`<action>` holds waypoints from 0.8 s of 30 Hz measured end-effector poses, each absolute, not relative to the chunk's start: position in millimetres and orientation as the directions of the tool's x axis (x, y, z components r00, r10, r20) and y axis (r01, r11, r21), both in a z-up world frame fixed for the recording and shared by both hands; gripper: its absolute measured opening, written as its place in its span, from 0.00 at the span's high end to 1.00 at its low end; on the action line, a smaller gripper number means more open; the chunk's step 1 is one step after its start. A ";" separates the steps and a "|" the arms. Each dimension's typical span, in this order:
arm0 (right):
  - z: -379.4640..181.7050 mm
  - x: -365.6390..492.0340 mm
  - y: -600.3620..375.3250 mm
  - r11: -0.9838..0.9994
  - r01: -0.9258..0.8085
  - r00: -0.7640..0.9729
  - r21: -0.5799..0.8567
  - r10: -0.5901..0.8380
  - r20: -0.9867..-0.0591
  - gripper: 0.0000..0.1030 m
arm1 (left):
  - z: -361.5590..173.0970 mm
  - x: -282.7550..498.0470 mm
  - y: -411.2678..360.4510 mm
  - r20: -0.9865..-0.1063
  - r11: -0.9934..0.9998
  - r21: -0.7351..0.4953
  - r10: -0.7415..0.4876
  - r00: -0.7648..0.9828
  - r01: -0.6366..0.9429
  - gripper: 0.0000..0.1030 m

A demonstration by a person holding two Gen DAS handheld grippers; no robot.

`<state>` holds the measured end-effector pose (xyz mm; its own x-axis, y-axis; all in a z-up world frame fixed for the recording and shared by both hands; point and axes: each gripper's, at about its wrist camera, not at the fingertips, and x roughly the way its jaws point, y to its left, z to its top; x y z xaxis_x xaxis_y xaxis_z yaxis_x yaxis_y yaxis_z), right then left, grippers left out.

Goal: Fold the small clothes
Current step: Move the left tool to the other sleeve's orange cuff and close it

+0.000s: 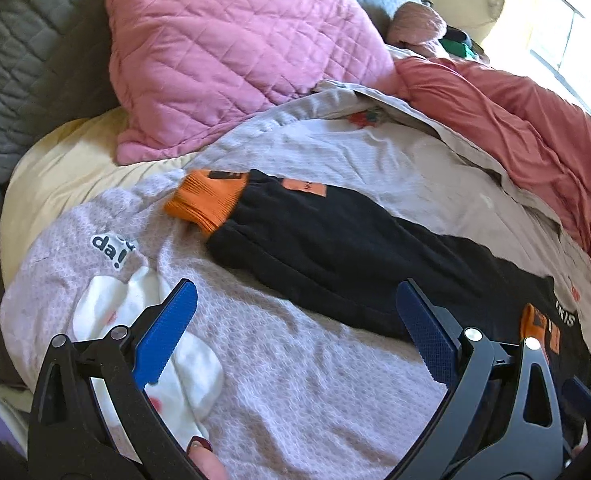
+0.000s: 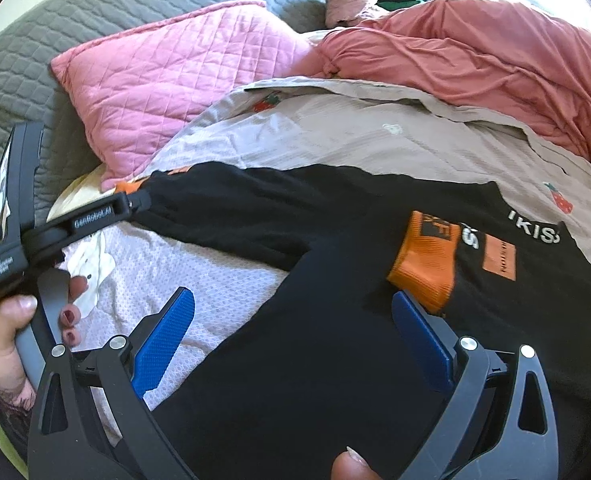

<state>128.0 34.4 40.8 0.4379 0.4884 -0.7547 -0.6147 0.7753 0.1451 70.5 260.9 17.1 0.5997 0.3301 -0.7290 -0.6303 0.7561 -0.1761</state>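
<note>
A small black sweatshirt [image 1: 335, 248] with orange cuffs [image 1: 205, 200] lies on a pale lilac blanket [image 1: 295, 380]. One sleeve stretches out to the left; the other sleeve is folded across the body, its orange cuff [image 2: 427, 260] by the white lettering. My left gripper [image 1: 295, 300] is open and empty, hovering over the blanket just below the outstretched sleeve. My right gripper [image 2: 293, 304] is open and empty above the sweatshirt body [image 2: 315, 360]. The left gripper's body [image 2: 75, 220] shows at the left of the right wrist view, near the sleeve end.
A pink quilted pillow [image 1: 231, 48] and a grey quilted cover [image 1: 27, 52] lie behind. A coral sheet [image 1: 515, 120] is bunched at the right. A beige cloth [image 2: 375, 132] lies under the sweatshirt's far side. A white printed patch [image 1: 143, 340] is on the blanket.
</note>
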 end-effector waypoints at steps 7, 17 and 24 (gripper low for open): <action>24.5 128.7 50.5 0.765 -0.630 0.417 0.137 0.481 -0.771 0.04 | 11.9 66.1 284.1 -0.717 0.689 -0.219 0.367 0.593 -0.691 0.09; 11.6 137.2 66.1 0.758 -0.642 0.410 0.117 0.468 -0.783 0.04 | -3.3 69.2 314.8 -0.725 0.621 -0.308 0.337 0.600 -0.721 0.25; 7.3 136.4 65.2 0.756 -0.637 0.396 0.150 0.488 -0.778 0.04 | -16.7 81.3 335.3 -0.726 0.599 -0.361 0.301 0.619 -0.715 0.50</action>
